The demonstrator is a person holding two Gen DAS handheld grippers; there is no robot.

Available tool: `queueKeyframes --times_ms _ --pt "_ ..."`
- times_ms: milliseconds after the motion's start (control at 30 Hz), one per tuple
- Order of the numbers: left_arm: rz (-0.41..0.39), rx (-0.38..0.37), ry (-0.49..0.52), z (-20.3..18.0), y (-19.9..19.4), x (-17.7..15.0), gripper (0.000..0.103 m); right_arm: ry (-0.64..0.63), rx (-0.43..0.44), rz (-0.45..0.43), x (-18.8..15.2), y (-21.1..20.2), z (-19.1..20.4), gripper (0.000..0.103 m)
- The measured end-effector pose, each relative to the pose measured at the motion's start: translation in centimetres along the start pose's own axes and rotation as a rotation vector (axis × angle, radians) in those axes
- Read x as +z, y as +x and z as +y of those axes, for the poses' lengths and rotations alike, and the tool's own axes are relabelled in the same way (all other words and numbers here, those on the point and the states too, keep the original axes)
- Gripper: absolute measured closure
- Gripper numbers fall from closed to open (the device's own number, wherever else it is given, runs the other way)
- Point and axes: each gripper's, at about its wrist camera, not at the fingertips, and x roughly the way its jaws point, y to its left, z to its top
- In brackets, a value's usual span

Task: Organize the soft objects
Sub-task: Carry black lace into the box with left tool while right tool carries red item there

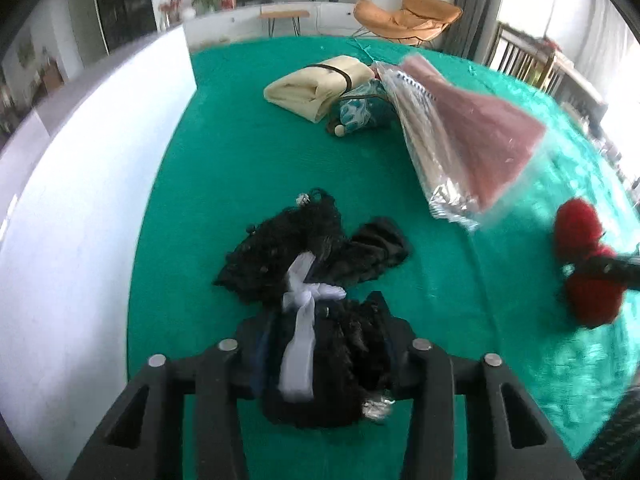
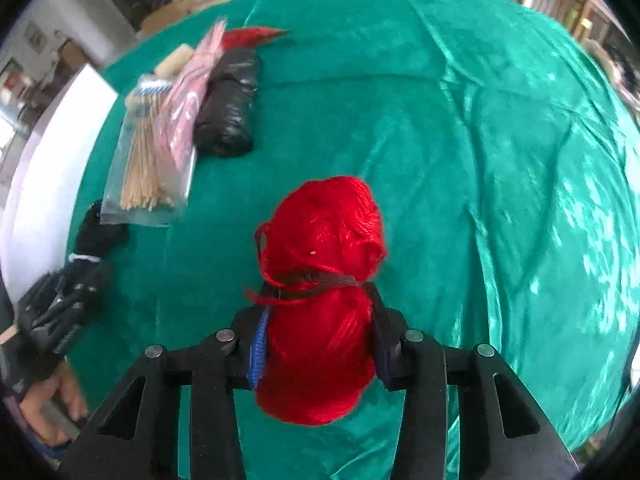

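Red yarn skein, soft, light: squeezed below its dark band by right gripper. Black fuzzy fabric bundle, limp, clamped in left gripper. Plastic-bagged tassels at one o'clock.

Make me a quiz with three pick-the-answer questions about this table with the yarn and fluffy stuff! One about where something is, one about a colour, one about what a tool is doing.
1. Where does the cream folded cloth lie?
A. at the far end of the green tablecloth
B. under the yarn
C. on the orange chair

2. What colour is the yarn ball?
A. blue
B. red
C. yellow

3. What is the right tool doing?
A. hanging empty
B. holding a clear bag
C. squeezing the yarn ball

Answers: 1 A, it lies far up the cloth beside a teal pouch. 2 B, it is bright red. 3 C, both fingers press its sides.
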Motion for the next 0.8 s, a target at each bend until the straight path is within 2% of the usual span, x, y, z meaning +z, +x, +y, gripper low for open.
queueKeyframes --times_ms 100,200,267,333,400,467,533,600,633,667,733,767,800 --pt "-0.032 -0.110 -0.068 0.9 -2.7 -0.1 0.062 -0.005 0.034 -0.040 -1.4 -2.1 0.5 0.060" --pt "-0.079 -0.197 -0.092 1.2 -6.3 -0.2 0.062 -0.035 0.113 -0.075 -2.3 -5.0 2.3 0.060" --pt "-0.105 -0.246 -0.117 2.1 -8.9 -0.2 0.062 -0.092 0.175 -0.106 -2.3 -7.4 5.3 0.060" --pt "-0.158 -0.258 -0.145 4.3 -12.3 0.1 0.062 -0.142 0.232 -0.133 -2.1 -9.1 8.3 0.060" --pt "-0.219 -0.202 -0.166 7.2 -15.4 0.6 0.062 -0.194 0.324 -0.161 -1.4 -11.1 12.4 0.060" --pt "-0.255 -0.116 -0.195 10.4 -17.6 0.7 0.062 -0.252 0.426 -0.185 -0.7 -12.8 17.3 0.060" --pt "-0.269 -0.008 -0.235 14.1 -19.0 0.7 0.060 -0.301 0.514 -0.195 -0.2 -13.6 21.7 0.060" --pt "-0.244 0.137 -0.281 17.7 -19.5 0.3 0.056 -0.347 0.577 -0.197 0.0 -13.5 26.8 0.059" --pt "-0.229 0.207 -0.302 19.2 -19.6 -0.1 0.048 -0.369 0.596 -0.200 -0.3 -13.3 29.0 0.058" --pt "-0.222 0.274 -0.325 20.7 -19.7 -0.6 0.029 -0.389 0.620 -0.197 -0.6 -12.8 31.3 0.053" --pt "-0.203 0.387 -0.375 23.2 -19.5 -2.0 0.005 -0.397 0.657 -0.176 -1.5 -11.1 34.4 0.043" --pt "-0.201 0.424 -0.392 24.1 -19.5 -2.6 0.004 -0.399 0.658 -0.164 -1.9 -10.3 35.3 0.035" --pt "-0.188 0.461 -0.413 25.0 -19.4 -3.3 0.004 -0.407 0.643 -0.150 -2.3 -9.6 36.0 0.036"
